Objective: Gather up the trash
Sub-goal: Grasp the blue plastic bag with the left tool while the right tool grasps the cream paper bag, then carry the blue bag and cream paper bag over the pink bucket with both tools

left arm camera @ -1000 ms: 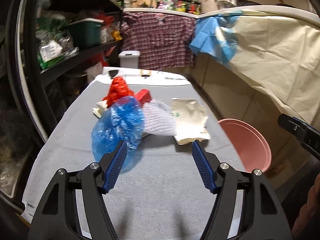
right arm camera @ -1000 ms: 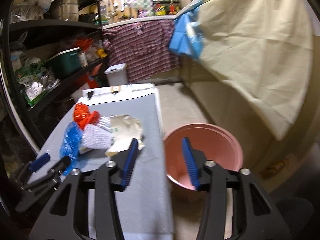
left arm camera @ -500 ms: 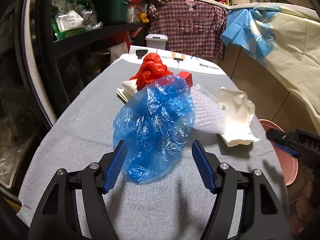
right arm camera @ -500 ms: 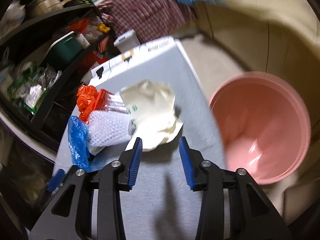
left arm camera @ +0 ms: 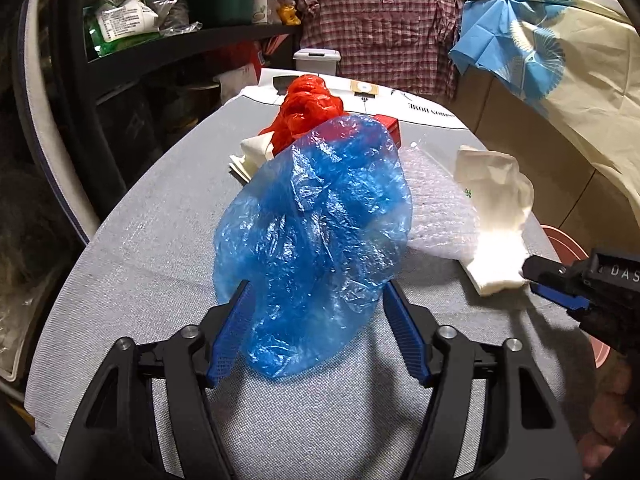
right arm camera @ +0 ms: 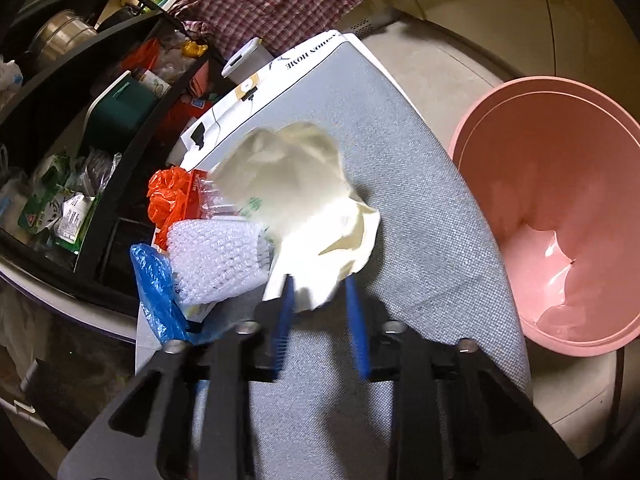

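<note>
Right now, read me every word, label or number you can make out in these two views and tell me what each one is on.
"HION HOME", start cut off: white end panel of the grey-topped table.
"DAS", cut off by the frame: black body of the right gripper.
Green mark on the cream paper bag: too blurred to read.
Packets on the dark shelf: printed, too small to read.
Red box: lettering unreadable.

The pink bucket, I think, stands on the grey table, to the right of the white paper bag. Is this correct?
Not quite. The pink bucket stands on the floor beside the grey table, below its edge, as the right wrist view shows. It is indeed to the right of the white paper bag.
</note>
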`<state>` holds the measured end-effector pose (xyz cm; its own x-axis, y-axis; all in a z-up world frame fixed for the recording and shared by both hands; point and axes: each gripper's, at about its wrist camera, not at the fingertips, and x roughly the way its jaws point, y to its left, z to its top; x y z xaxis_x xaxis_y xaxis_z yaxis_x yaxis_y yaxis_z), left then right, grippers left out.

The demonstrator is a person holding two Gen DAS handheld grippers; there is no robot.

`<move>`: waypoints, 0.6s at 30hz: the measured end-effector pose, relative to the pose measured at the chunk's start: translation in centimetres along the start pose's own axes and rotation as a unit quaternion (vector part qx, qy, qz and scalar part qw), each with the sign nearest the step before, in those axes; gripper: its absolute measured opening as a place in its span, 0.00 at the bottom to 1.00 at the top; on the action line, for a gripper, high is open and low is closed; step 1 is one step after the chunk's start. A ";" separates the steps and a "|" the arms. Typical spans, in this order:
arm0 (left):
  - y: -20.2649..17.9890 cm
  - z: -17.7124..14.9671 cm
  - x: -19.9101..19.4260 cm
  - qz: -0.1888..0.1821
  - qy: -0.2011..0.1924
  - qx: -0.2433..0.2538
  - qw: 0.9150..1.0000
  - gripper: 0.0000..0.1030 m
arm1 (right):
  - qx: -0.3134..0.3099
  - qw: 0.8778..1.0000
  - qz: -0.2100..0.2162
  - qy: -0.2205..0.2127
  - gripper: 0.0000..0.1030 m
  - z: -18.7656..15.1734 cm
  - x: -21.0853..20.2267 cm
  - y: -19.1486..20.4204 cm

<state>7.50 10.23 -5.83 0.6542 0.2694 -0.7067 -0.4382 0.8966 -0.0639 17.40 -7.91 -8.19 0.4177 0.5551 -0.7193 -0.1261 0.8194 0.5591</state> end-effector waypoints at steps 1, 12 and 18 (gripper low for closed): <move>0.0 0.1 0.1 -0.001 0.003 0.000 1.000 0.52 | 0.001 1.000 0.000 -0.002 0.12 0.1 -0.1 -0.1; 0.1 0.4 -1.5 -0.010 -0.001 0.004 1.000 0.06 | -0.030 0.998 -0.026 -0.056 0.02 0.3 -3.4 0.5; 0.2 0.7 -3.7 -0.028 -0.020 -0.001 0.999 0.01 | -0.063 0.992 -0.043 -0.097 0.01 -0.3 -6.6 1.4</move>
<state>5.42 9.63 -2.79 0.7020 0.2320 -0.6734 -0.4006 0.9103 -0.1040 14.15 -10.37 -2.76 0.5961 0.4547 -0.6618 -0.1883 0.8804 0.4353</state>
